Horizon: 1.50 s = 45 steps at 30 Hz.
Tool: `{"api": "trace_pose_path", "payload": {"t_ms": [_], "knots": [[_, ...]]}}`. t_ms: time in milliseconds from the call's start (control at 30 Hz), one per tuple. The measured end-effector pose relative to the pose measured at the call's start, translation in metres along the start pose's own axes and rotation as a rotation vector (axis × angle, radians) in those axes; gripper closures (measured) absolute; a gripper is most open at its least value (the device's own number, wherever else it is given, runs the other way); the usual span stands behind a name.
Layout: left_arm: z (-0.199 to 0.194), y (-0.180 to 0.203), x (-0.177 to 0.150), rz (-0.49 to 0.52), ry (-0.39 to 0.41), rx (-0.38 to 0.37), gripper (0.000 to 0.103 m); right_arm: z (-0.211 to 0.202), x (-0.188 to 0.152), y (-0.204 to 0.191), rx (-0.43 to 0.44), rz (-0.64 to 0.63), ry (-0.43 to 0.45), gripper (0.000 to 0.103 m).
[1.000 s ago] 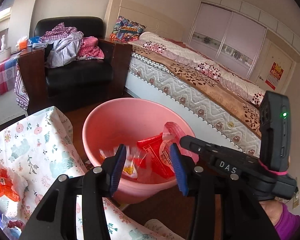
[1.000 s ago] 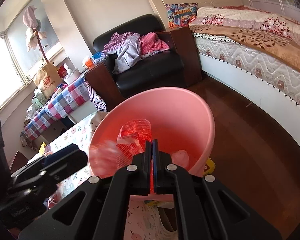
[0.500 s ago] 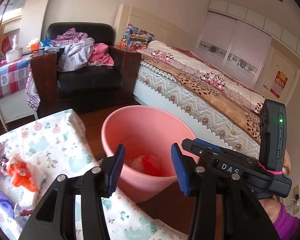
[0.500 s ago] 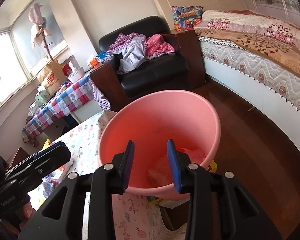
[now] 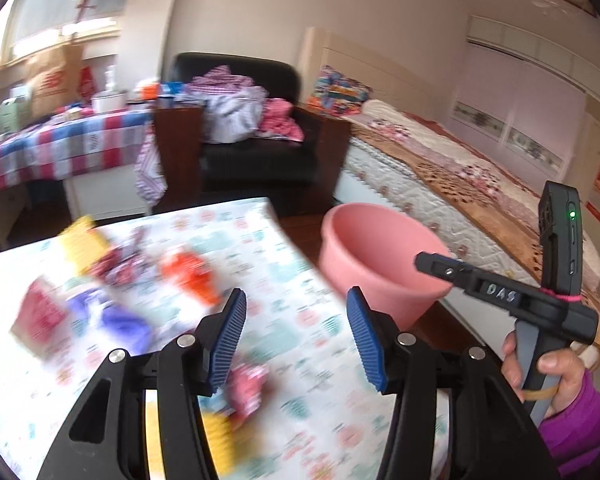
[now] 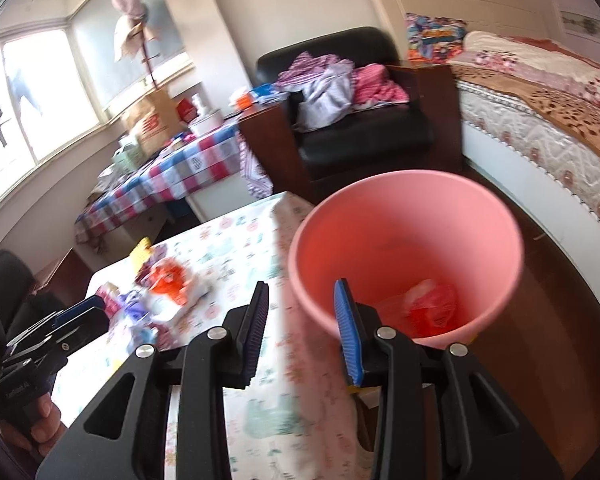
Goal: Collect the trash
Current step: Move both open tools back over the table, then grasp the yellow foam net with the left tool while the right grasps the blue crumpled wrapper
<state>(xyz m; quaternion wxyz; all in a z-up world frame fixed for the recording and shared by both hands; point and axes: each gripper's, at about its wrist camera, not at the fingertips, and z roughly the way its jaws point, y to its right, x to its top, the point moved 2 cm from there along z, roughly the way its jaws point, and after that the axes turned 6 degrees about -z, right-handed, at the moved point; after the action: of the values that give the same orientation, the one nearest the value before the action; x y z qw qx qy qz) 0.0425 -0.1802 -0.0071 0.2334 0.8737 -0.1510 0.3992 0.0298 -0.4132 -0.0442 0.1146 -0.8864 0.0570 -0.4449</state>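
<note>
A pink bin [image 6: 404,240] stands on the floor beside the table's right edge, with red and clear wrappers [image 6: 428,308] at its bottom; it also shows in the left wrist view [image 5: 376,256]. My left gripper [image 5: 296,340] is open and empty above the table. Blurred trash lies there: an orange wrapper [image 5: 188,276], a purple piece [image 5: 120,320], a red packet [image 5: 40,316], a yellow piece [image 5: 80,244] and a pink wrapper [image 5: 248,392]. My right gripper [image 6: 300,332] is open and empty, over the table edge next to the bin.
The table has a floral cloth [image 5: 292,400]. A black armchair [image 5: 256,152] piled with clothes stands behind, a bed [image 5: 460,192] at right, a checked-cloth side table [image 5: 60,148] at left. Dark wooden floor [image 6: 540,340] surrounds the bin.
The right gripper opened and its wrapper dropped into the bin. Both grippers swung left, from over the bin towards the table, the left one further.
</note>
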Motion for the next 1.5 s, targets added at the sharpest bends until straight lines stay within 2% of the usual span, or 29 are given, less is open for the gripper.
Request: {"api": "trace_pose_path", "payload": {"t_ms": [133, 400, 567, 700, 833, 900, 967, 1000, 1100, 1333, 1500], "knots": [[-0.026, -0.035, -0.015, -0.040, 0.000, 0.060, 0.050, 0.004, -0.005, -0.022, 0.030, -0.033, -0.024, 0.068], [-0.049, -0.086, -0.061, -0.132, -0.088, 0.145, 0.050, 0.019, -0.017, -0.056, 0.084, -0.088, -0.081, 0.068], [-0.040, -0.094, -0.077, -0.146, -0.146, 0.170, 0.050, 0.029, -0.024, -0.075, 0.114, -0.126, -0.121, 0.068], [-0.021, -0.098, -0.081, -0.186, -0.203, 0.158, 0.050, 0.033, -0.029, -0.085, 0.127, -0.149, -0.140, 0.068], [-0.005, -0.095, -0.087, -0.175, -0.259, 0.151, 0.050, 0.037, -0.033, -0.091, 0.140, -0.160, -0.158, 0.068], [-0.003, -0.093, -0.088, -0.156, -0.254, 0.166, 0.051, 0.039, -0.034, -0.095, 0.149, -0.168, -0.166, 0.068], [-0.003, -0.092, -0.088, -0.155, -0.252, 0.171, 0.064, 0.040, -0.035, -0.098, 0.156, -0.178, -0.171, 0.068], [-0.003, -0.093, -0.087, -0.160, -0.253, 0.168, 0.081, 0.040, -0.036, -0.100, 0.160, -0.183, -0.174, 0.068], [-0.012, -0.098, -0.084, -0.183, -0.225, 0.167, 0.094, 0.042, -0.038, -0.106, 0.173, -0.194, -0.182, 0.068], [-0.047, -0.104, -0.071, -0.169, -0.101, 0.192, 0.096, 0.049, -0.039, -0.127, 0.230, -0.222, -0.206, 0.068], [-0.063, -0.113, -0.069, -0.187, -0.061, 0.213, 0.096, 0.060, -0.042, -0.154, 0.281, -0.257, -0.230, 0.068]]}}
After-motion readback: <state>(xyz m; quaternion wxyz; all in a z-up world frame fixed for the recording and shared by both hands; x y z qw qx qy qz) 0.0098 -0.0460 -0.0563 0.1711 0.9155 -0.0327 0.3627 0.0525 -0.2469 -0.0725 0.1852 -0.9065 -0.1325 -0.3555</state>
